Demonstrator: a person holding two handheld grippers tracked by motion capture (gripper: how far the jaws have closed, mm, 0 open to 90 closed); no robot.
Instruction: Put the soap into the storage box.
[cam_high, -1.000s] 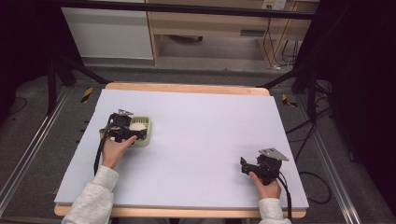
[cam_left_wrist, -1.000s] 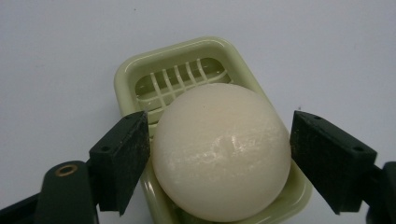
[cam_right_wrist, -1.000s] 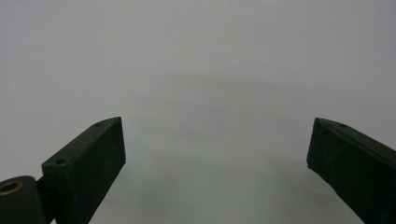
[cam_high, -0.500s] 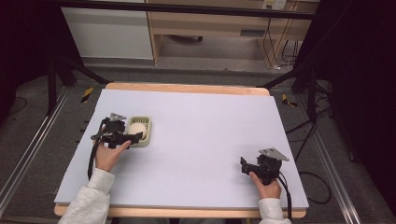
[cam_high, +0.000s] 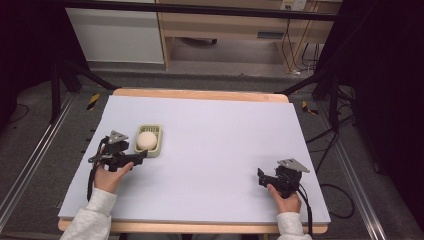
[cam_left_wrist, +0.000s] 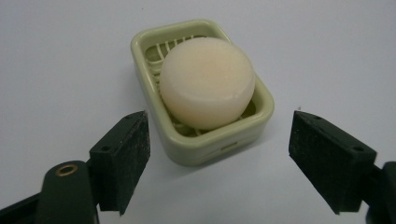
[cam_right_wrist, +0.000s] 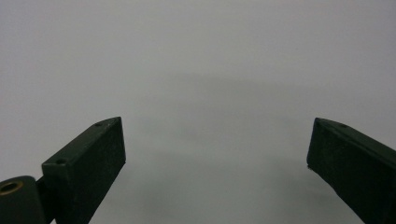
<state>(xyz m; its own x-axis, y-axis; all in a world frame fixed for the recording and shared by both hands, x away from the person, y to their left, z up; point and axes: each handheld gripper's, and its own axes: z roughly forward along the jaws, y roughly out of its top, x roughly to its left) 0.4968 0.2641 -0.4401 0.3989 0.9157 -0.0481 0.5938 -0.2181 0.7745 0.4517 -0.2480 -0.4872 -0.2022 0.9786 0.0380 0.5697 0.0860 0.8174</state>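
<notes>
A pale green soap dish (cam_high: 156, 147) (cam_left_wrist: 261, 119) rests on the white table sheet at the left, holding a round cream soap bar (cam_high: 146, 139) (cam_left_wrist: 208, 81). My left gripper (cam_high: 134, 156) (cam_left_wrist: 217, 161) is open just short of the dish, its jaws spread wider than the dish and touching nothing. My right gripper (cam_high: 261, 176) (cam_right_wrist: 217, 154) sits low at the table's right front, open, with only bare sheet between its jaws.
The white sheet (cam_high: 215, 135) covers a wooden table (cam_high: 200, 94). Black frame legs and cables stand off the table's sides, and cabinets are at the back. A wide bare stretch of sheet lies between the two grippers.
My left gripper has drawn back toward the table's front-left, away from the soap dish, leaving dish and soap in place. The right gripper has stayed put.
</notes>
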